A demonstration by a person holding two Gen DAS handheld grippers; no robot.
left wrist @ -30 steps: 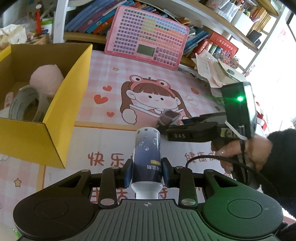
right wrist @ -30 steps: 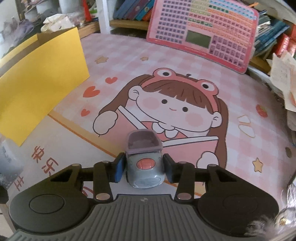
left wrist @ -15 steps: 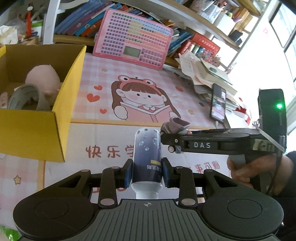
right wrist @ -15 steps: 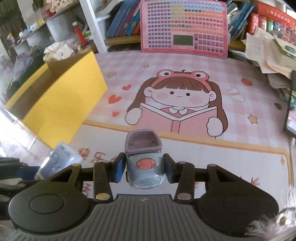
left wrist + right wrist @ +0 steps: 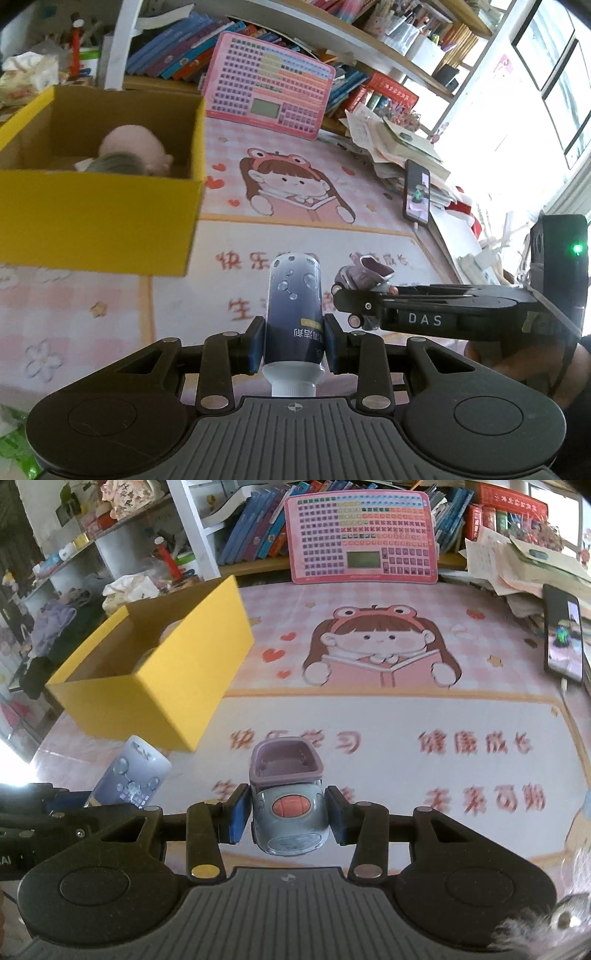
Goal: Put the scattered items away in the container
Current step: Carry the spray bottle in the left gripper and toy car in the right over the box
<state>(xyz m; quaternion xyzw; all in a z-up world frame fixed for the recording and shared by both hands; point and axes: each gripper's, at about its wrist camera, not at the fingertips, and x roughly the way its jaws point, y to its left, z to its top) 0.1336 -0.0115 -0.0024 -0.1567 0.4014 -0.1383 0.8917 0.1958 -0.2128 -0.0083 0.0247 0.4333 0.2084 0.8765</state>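
Note:
My left gripper (image 5: 294, 341) is shut on a dark blue bottle (image 5: 294, 306) with a white cap, held above the mat. My right gripper (image 5: 287, 814) is shut on a grey and purple toy car (image 5: 286, 797), also held above the mat. The yellow cardboard box (image 5: 99, 212) stands at the left in the left wrist view; it holds a pink plush (image 5: 135, 146) and a tape roll (image 5: 110, 164). The box also shows in the right wrist view (image 5: 162, 686), ahead and to the left. The right gripper with the car (image 5: 364, 278) is beside the bottle in the left wrist view.
A pink cartoon mat (image 5: 388, 709) covers the table. A pink keyboard toy (image 5: 360, 535) leans on the bookshelf at the back. A phone (image 5: 563, 635) and a paper pile (image 5: 391, 140) lie at the right edge.
Both grippers have pulled back and risen with their loads, so more of the mat shows. The box now lies further ahead and to the left in both views.

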